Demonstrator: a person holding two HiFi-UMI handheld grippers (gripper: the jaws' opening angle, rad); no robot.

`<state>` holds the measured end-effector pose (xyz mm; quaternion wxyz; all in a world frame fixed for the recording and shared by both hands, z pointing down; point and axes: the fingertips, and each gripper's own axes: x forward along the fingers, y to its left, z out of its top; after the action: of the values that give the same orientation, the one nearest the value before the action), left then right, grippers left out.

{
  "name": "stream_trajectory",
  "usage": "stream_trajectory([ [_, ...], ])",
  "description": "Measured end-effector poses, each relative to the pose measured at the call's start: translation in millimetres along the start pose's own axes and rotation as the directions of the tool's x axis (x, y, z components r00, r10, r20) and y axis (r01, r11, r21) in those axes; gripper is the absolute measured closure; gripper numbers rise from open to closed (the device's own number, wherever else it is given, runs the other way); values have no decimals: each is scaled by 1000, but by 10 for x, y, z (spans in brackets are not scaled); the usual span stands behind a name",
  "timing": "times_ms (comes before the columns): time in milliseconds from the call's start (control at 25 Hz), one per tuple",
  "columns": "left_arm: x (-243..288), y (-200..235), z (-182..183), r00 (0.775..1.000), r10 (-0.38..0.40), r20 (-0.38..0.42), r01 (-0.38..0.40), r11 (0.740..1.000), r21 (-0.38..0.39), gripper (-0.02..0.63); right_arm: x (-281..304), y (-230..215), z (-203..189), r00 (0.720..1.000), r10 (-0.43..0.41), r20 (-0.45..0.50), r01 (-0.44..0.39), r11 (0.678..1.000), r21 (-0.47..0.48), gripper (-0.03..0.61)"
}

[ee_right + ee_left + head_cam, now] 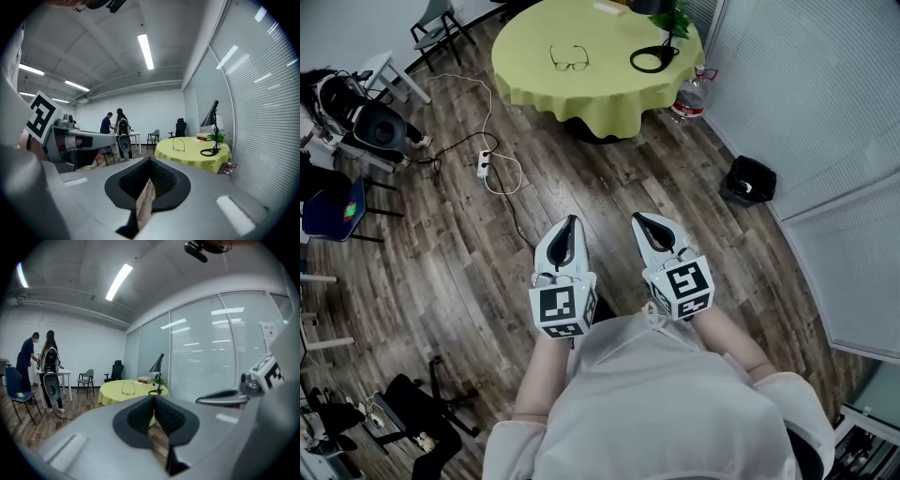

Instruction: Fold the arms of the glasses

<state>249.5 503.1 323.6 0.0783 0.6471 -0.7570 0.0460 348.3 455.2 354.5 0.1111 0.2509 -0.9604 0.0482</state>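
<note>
Glasses (569, 59), one pair, lie on one round table (525, 47); left gripper (572, 222) and right gripper (640, 218) both closed, empty.

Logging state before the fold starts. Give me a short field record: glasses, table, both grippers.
glasses: lying on the table, arms look unfolded, nothing touching them
table: round, yellow cloth; also holds a black lamp
left gripper: jaws shut, empty, held over the wooden floor, well short of the table
right gripper: jaws shut, empty, beside the left gripper
task status: fold not begun
</note>
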Motion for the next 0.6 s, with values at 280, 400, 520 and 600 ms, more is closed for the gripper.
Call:
stream_trajectory([
  [280, 722, 1142, 218, 997, -67, -23, 66, 997, -50, 607, 1231, 139, 404, 997, -68, -43, 67, 998, -17, 580],
  [400, 1032, 1664, 386, 995, -103, -12, 103, 994, -46, 607, 1790, 236, 609, 994, -95, -47, 94, 995, -22, 580],
  [520, 1306, 2172, 517, 992, -129, -3, 128, 991, -42, 607, 2290, 337, 795, 992, -122, -44, 121, 992, -22, 580],
  [600, 1463, 2481, 572, 990, -139, -2, 139, 989, -46, 607, 2583, 399, 888, 990, -135, -42, 135, 991, -20, 580],
])
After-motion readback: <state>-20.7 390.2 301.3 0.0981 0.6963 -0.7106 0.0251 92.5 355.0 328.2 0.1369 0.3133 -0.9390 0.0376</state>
